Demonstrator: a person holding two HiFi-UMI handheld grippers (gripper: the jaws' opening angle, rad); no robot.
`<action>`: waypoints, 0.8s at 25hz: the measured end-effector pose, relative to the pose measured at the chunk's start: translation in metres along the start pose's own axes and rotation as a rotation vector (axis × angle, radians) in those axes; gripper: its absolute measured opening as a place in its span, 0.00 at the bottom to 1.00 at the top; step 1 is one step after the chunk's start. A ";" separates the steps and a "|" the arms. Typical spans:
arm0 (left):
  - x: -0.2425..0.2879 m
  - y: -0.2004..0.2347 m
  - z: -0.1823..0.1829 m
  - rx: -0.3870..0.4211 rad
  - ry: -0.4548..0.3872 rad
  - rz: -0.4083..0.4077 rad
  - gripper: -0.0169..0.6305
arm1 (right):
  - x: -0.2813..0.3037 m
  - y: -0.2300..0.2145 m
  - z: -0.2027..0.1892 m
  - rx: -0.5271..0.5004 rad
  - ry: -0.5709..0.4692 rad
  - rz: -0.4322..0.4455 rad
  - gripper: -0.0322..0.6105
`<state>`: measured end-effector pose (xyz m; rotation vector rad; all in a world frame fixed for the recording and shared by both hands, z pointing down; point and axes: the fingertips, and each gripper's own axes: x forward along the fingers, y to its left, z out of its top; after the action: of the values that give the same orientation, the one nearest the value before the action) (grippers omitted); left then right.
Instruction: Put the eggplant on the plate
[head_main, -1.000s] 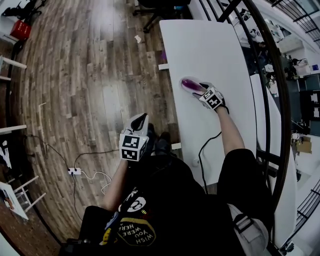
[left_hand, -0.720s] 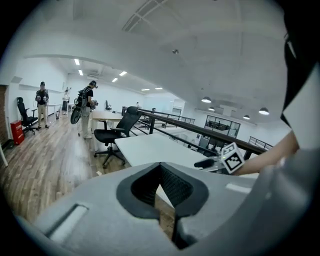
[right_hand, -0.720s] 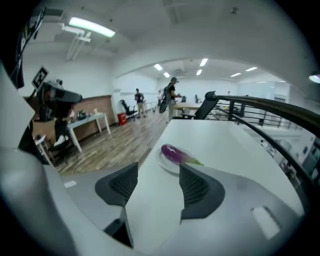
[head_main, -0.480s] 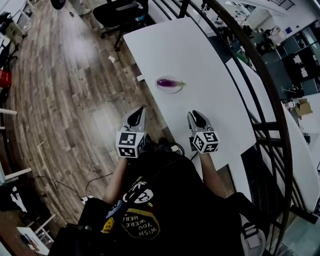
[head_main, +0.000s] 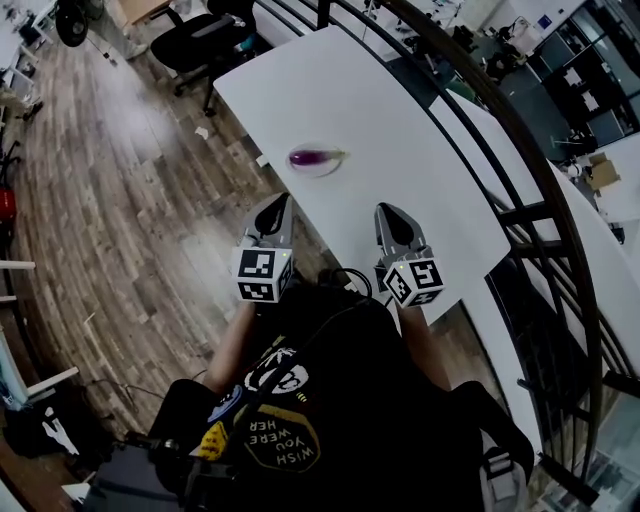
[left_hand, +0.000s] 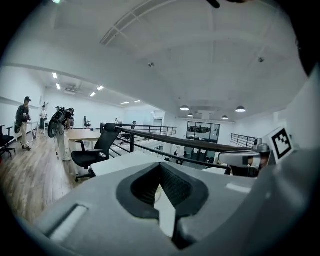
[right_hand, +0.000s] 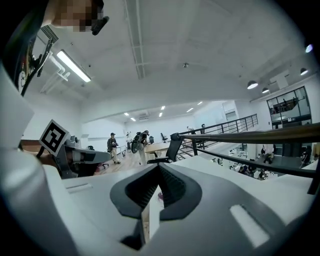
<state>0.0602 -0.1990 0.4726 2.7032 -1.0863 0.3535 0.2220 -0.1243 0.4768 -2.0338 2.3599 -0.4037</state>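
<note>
On the white table, the eggplant lies on the plate, the task apparently done, which is likely why the left gripper and right gripper hang well apart from it near the person's chest, both with jaws closed on nothing.

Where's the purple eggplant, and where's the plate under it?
eggplant (head_main: 312, 157): head view, middle of its purple body.
plate (head_main: 322, 173): head view, pale rim just below the eggplant.
</note>
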 end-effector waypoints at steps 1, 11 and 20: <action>0.001 -0.001 -0.001 0.003 0.004 -0.001 0.03 | 0.000 -0.002 0.001 -0.002 0.003 -0.002 0.05; -0.019 0.013 -0.012 -0.015 0.001 0.073 0.03 | -0.003 -0.009 -0.005 -0.013 0.018 0.003 0.05; -0.029 0.019 -0.005 -0.020 0.007 0.089 0.03 | 0.005 0.008 -0.001 -0.007 0.036 0.034 0.05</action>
<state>0.0256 -0.1918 0.4706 2.6402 -1.2046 0.3647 0.2132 -0.1278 0.4770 -2.0028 2.4156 -0.4356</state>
